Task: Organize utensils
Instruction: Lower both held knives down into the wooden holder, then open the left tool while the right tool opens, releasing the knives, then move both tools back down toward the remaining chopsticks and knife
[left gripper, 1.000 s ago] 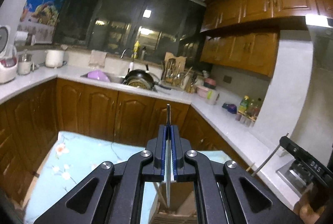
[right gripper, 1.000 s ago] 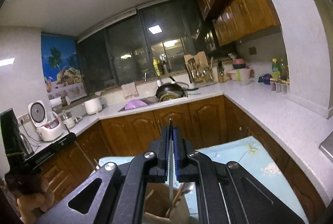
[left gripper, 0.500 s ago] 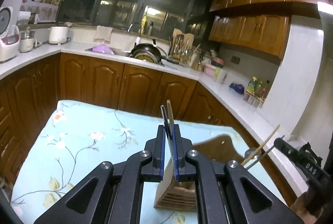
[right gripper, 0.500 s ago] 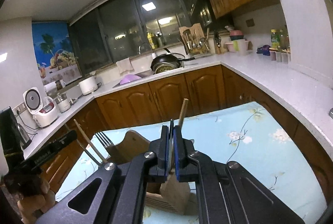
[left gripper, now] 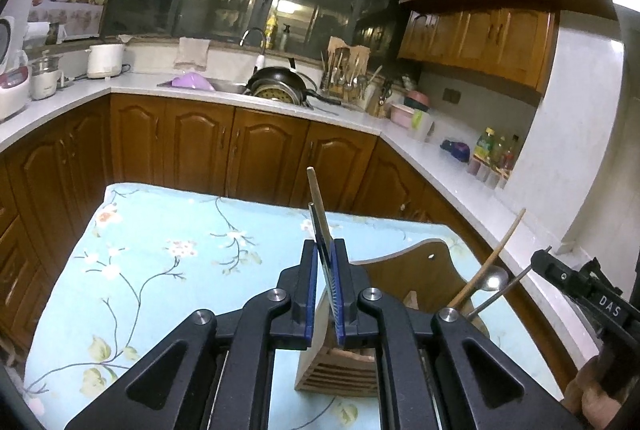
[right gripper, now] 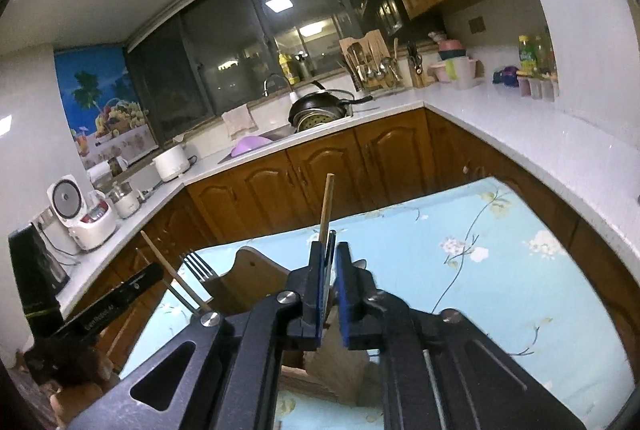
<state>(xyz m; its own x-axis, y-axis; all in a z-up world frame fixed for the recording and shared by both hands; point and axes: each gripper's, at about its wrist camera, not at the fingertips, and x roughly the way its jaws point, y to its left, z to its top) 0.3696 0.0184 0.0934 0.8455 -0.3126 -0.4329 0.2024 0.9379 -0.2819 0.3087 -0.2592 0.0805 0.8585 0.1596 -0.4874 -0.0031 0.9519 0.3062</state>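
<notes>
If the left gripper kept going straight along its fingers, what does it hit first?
Probably the wooden utensil holder: it sits directly ahead of and below the left gripper, whose fingers straddle a dark flat utensil and a wooden stick. Depth is unclear in the fisheye.

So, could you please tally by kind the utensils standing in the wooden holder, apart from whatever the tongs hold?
Wooden sticks: 2
Fork: 1
Spoon: 1
Total: 4
Left out: the thin metal utensil in the left tongs.
</notes>
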